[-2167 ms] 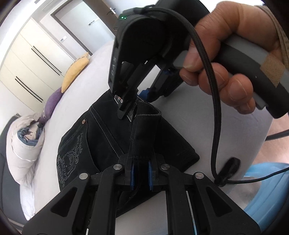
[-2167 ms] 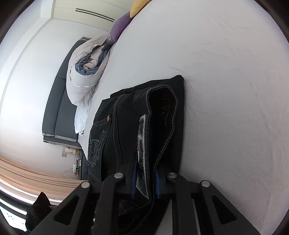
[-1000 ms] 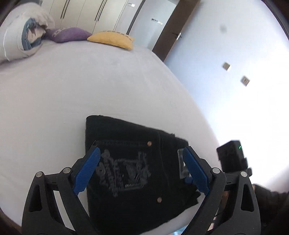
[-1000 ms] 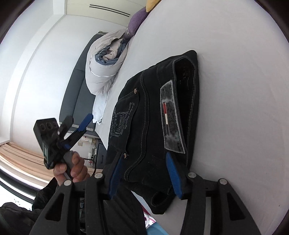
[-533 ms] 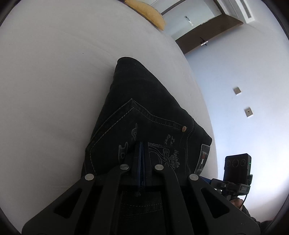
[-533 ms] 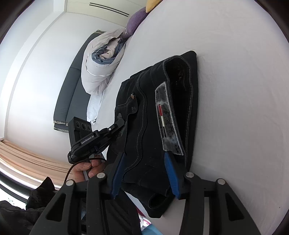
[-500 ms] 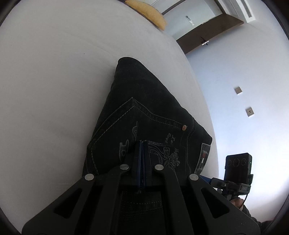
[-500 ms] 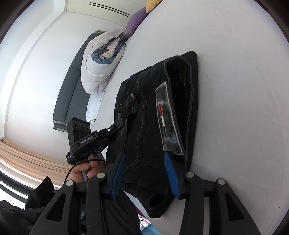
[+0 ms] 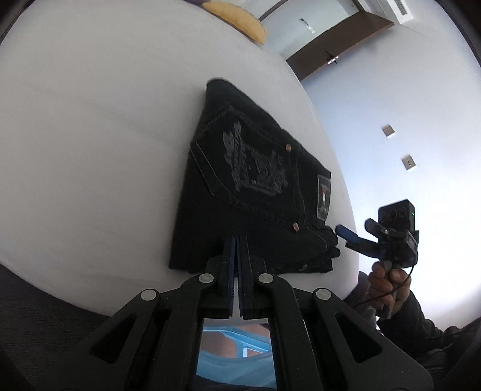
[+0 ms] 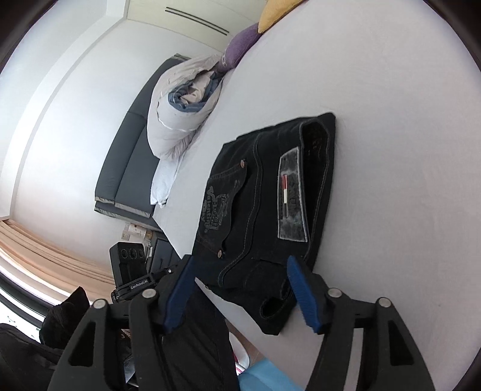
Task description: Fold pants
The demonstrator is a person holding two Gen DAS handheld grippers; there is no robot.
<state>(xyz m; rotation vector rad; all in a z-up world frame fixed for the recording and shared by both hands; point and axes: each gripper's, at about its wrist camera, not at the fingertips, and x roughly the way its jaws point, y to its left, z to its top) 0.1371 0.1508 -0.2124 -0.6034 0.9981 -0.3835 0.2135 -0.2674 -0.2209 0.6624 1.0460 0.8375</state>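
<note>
Black folded pants (image 9: 249, 186) lie flat on the white bed (image 9: 90, 150), back pocket embroidery and a grey waist patch facing up. My left gripper (image 9: 237, 243) is shut with nothing between its pads, its tips at the near edge of the pants. My right gripper (image 10: 240, 270) is open and empty, just off the bed's corner before the waistband end of the pants (image 10: 264, 204). The right gripper also shows in the left wrist view (image 9: 357, 237), beside the waistband corner.
A rolled duvet (image 10: 180, 114), a purple cushion (image 10: 240, 48) and a yellow cushion (image 9: 237, 18) lie at the far end of the bed. A dark headboard (image 10: 126, 162) stands behind. A blue plastic item (image 9: 234, 355) sits below the bed edge.
My left gripper has drawn back from on top of the pants to their near edge, staying shut. My right gripper has backed off slightly and stays open.
</note>
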